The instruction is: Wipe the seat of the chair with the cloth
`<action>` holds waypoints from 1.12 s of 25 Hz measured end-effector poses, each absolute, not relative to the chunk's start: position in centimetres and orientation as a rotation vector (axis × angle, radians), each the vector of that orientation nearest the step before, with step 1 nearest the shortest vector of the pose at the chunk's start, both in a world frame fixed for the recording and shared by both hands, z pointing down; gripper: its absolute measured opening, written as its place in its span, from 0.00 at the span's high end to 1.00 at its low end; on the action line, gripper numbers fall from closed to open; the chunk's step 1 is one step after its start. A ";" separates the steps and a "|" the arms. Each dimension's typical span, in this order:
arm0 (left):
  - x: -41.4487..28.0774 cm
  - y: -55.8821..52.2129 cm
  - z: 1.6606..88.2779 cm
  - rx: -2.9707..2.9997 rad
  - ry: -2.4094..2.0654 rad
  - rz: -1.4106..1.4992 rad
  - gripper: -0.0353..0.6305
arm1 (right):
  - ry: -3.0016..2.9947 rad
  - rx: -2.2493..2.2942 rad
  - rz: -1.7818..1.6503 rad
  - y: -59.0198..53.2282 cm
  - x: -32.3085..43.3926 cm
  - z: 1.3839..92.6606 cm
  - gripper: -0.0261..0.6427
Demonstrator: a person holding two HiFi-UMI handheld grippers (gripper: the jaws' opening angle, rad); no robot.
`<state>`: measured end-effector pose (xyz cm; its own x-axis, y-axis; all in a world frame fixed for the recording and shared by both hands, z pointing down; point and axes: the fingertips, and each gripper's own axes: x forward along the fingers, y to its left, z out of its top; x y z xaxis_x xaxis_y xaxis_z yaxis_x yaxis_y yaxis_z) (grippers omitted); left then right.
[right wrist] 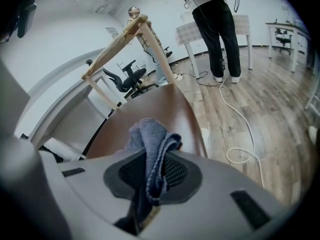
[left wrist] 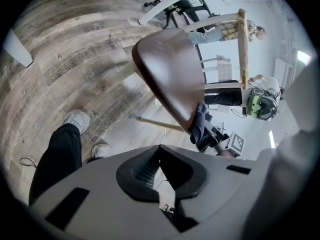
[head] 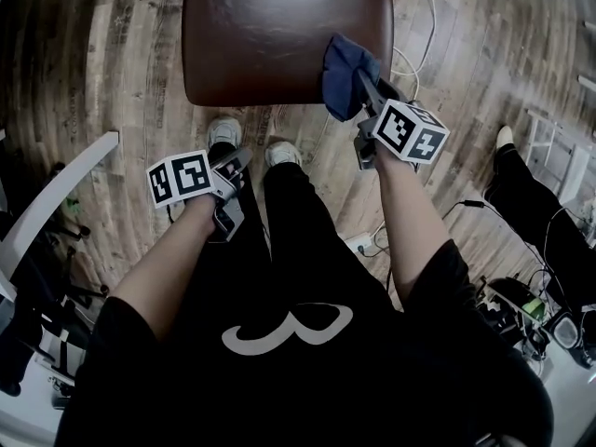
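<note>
Underneath, a grey-brown plank floor [head: 112,73] filling the head view from edge to edge. Next in size, the chair's seat [head: 270,35]: dark brown, glossy, leather-like, with rounded corners and soft reflections of light across its top; seen edge-on and tilted in the left gripper view [left wrist: 167,74], broad and flat just beyond the jaws in the right gripper view [right wrist: 155,119]. Behind it, a pale wooden frame [right wrist: 120,44] of slim bars. Nearer the camera, black trousers [head: 289,222] standing just in front of the seat's near edge. Then the right gripper [head: 361,87], reaching in from the right with its jaws clamped on the cloth [head: 345,74]. Lower and to the left, the left gripper [head: 237,164], held well back from the seat over the trousers, jaws closed together with nothing between them [left wrist: 160,170]. Smaller again, the cloth itself: dark blue, towelling-textured, with a lighter blue stitched hem, bunched into loose upright folds [right wrist: 150,144], pressed against the seat at its near right corner and hanging partly over the edge [left wrist: 200,129]. Below the seat, two white shoes [head: 223,130]. Last, a thin white cable [right wrist: 240,119] looping over the floor to the right of the chair.
</note>
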<state>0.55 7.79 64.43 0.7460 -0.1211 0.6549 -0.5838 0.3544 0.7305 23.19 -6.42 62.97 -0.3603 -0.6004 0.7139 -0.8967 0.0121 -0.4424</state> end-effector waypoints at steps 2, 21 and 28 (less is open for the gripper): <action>1.4 8.0 64.2 1.198 -0.709 0.325 0.93 | -1.952 1.557 1.258 -6.1 25.1 63.0 0.88; 3.5 8.2 54.6 1.365 -0.755 0.163 0.93 | -2.142 1.450 1.265 -4.8 24.5 53.2 0.88; 2.4 4.9 44.0 1.699 -0.780 0.190 0.93 | -2.421 1.311 1.193 -1.4 19.0 40.9 0.88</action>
<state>2.37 4.85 43.98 0.7624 -0.3928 0.5143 -0.5852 -0.0793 0.8070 19.00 -1.44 40.88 -0.6102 -0.6455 0.4593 -0.7574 0.3053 -0.5772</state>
